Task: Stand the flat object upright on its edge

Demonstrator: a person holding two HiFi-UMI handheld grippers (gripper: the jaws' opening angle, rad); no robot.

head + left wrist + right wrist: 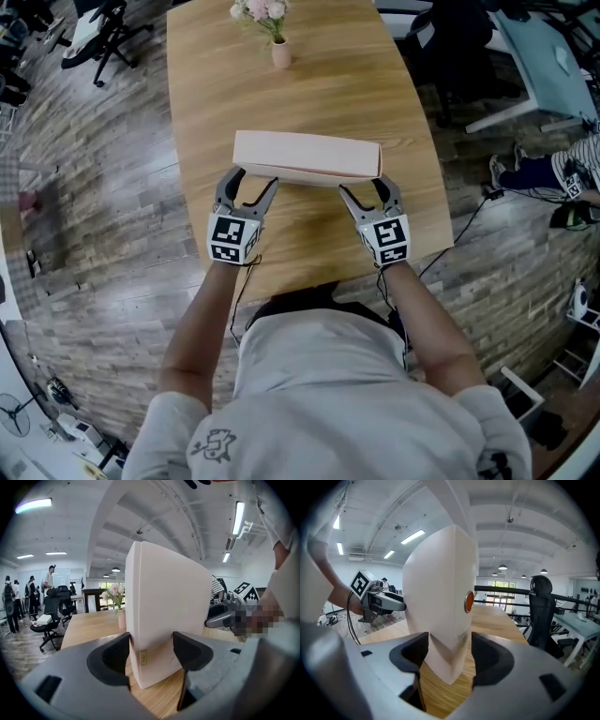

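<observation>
A pale pink flat box [307, 156] stands on its long edge on the wooden table [309, 84], near the front edge. My left gripper [246, 187] is shut on its left end and my right gripper [367, 194] is shut on its right end. In the left gripper view the box [168, 611] rises tall between the jaws of the left gripper [151, 651], both pads against its faces. Seen from the right gripper [449, 651], the box [436, 602] shows an orange round sticker [468, 601] and its bottom corner sits between the pads.
A small pink vase with flowers [280, 52] stands at the far end of the table, well beyond the box. The table's front edge is just under the grippers. Office chairs [543, 616] and a seated person [553, 173] are off to the right.
</observation>
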